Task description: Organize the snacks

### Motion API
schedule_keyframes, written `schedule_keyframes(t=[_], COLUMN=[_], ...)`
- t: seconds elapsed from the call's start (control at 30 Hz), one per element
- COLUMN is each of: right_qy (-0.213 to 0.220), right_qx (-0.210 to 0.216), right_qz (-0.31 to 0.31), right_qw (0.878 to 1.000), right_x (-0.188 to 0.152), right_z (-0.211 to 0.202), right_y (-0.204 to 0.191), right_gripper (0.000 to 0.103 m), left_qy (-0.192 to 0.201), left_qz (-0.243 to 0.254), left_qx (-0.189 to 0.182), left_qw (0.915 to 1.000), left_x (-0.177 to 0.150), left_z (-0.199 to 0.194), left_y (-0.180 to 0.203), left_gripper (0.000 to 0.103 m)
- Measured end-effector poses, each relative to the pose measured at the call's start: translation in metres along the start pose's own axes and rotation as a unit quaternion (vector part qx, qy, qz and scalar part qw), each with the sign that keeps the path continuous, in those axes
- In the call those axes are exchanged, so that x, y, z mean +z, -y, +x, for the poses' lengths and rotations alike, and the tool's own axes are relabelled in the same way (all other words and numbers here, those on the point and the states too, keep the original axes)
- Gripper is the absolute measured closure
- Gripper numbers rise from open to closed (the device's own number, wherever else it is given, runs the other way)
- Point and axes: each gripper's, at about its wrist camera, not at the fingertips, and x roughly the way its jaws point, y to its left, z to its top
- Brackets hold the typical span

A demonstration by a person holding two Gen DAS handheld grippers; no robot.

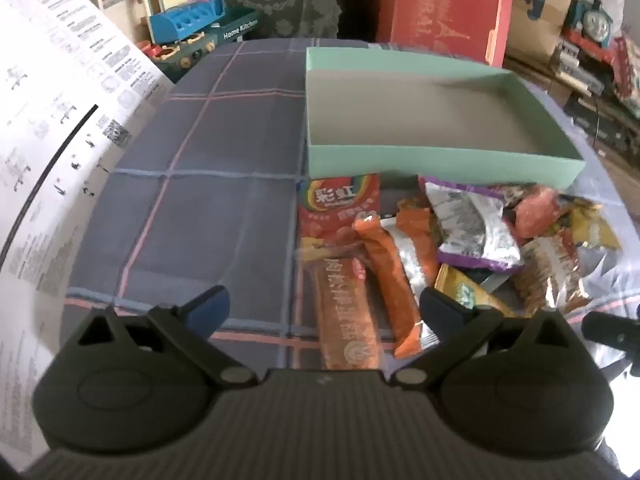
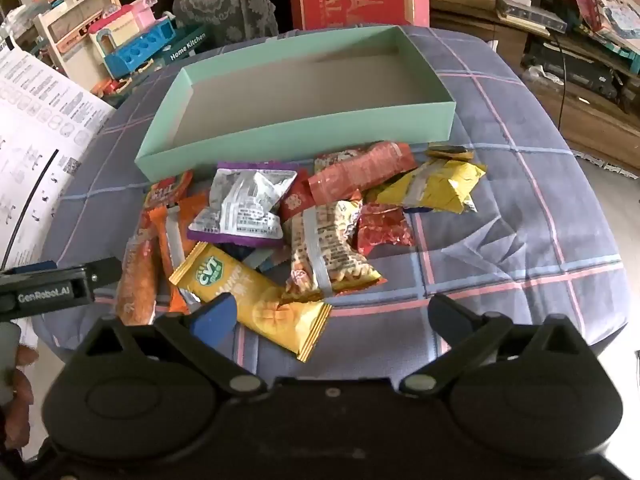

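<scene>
Lying in one loose heap on the plaid purple-blue cloth of the bench (image 2: 520,208), roughly a dozen snack packets overlap too much for a firm count. One shallow mint-green cardboard box (image 2: 304,136) stands just behind the heap, its grey floor bare. Distinguishable packets: one yellow CVT-labelled bar wrapper (image 2: 256,300), one purple-edged silver pouch (image 2: 244,204), one crumpled yellow foil packet (image 2: 436,188), one long red wrapper (image 2: 360,176), one small red foil sweet (image 2: 382,226), one red rainbow-printed sachet (image 1: 340,208) and one slim orange stick pack (image 1: 390,276). Dark items beneath the pouch are mostly covered and cannot be identified. Left claw (image 1: 324,308): fingers spread wide, holding nothing, over a long brown bar wrapper (image 1: 346,320) whose near end is cut off by the claw body. Right claw (image 2: 330,316): likewise spread apart and empty, with the CVT wrapper's near end between its fingers.
</scene>
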Motion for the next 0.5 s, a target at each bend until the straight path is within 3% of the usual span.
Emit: schedule_keyframes(t=[0.07, 0.23, 0.5], right_qy=[0.0, -0.001, 0.003], right_qx=[0.003, 0.004, 0.008], right_qz=[0.0, -0.005, -0.003], right_qw=[1.0, 1.0, 1.0], right_x=[0.0, 0.003, 0.001], right_z=[0.0, -0.006, -0.002], right_y=[0.0, -0.005, -0.003], right_gripper=[0.0, 0.0, 0.0], left_qy=[-0.006, -0.015, -0.024], left_qz=[-0.025, -0.024, -0.028], left_qx=[-0.02, -0.036, -0.027], left_qw=[0.9995, 0.999, 0.999], left_x=[0.0, 0.001, -0.002], left_z=[0.002, 0.003, 0.004], left_y=[-0.009, -0.016, -0.011], left_gripper=[0.0, 0.0, 0.0])
